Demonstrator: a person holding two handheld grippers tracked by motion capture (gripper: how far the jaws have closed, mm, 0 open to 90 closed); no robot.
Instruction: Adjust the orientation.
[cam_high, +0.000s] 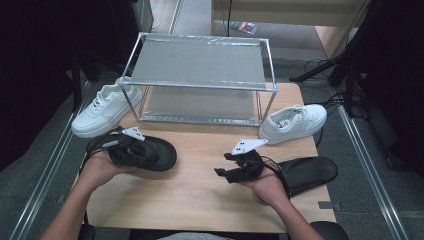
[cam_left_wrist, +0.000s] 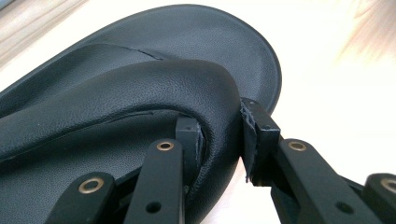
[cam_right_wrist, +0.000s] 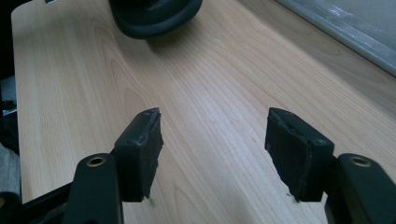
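Left gripper (cam_left_wrist: 219, 135) pinches the strap of the black sandal (cam_high: 150, 152) at the table's (cam_high: 200, 190) left front, a grip by the upper that suits lifting it toward the rack (cam_high: 200, 75), while the right gripper (cam_right_wrist: 212, 149) waits wide open, empty.

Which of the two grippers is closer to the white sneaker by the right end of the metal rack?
The right gripper: it hovers open just in front of that white sneaker. The left gripper is across the table, clamped on a black sandal.

wooden table (cam_high: 200, 185): wire rack (cam_high: 200, 80), white sneakers (cam_high: 292, 122), black sandals (cam_high: 310, 172)
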